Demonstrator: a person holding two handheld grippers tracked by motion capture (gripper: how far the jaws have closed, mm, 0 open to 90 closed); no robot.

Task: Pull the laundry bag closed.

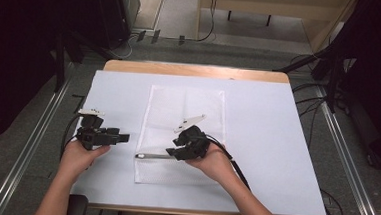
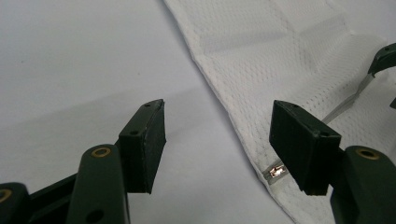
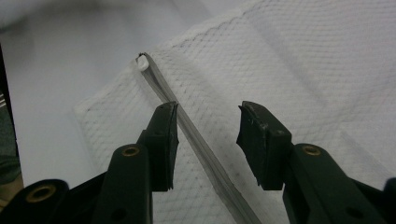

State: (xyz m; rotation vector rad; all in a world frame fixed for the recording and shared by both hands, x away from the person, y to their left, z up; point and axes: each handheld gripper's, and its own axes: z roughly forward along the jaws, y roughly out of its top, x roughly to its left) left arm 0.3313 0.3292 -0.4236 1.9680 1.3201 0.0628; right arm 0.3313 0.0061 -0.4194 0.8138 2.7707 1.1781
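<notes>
Below, a white mesh bag (image 1: 183, 132) lies flat near the middle of the counter (image 1: 266, 142), its zipper (image 3: 196, 144) running along the end nearest the person. Right claw (image 1: 175, 151): poised low over the zipper, jaws partly spread, the zipper tape passing between them with no pad pressing on it; likely placed so to pinch the tape or work toward the slider. The zipper's white end (image 3: 142, 63) sits beyond the jaws, at the bag's edge. Left claw (image 1: 122, 138): held just off the bag's left edge, jaws spread and empty, pointing at the bag; in the left claw view a small metal piece (image 2: 276, 171) at the seam lies close by one jaw, so this claw seems stationed to steady that corner. A white sheet covers the counter, and nothing else lies on it. No obstacle stands between either claw and the bag; cables trail back from both claws, clear of the work. Dark stands and floor rails flank the counter.
</notes>
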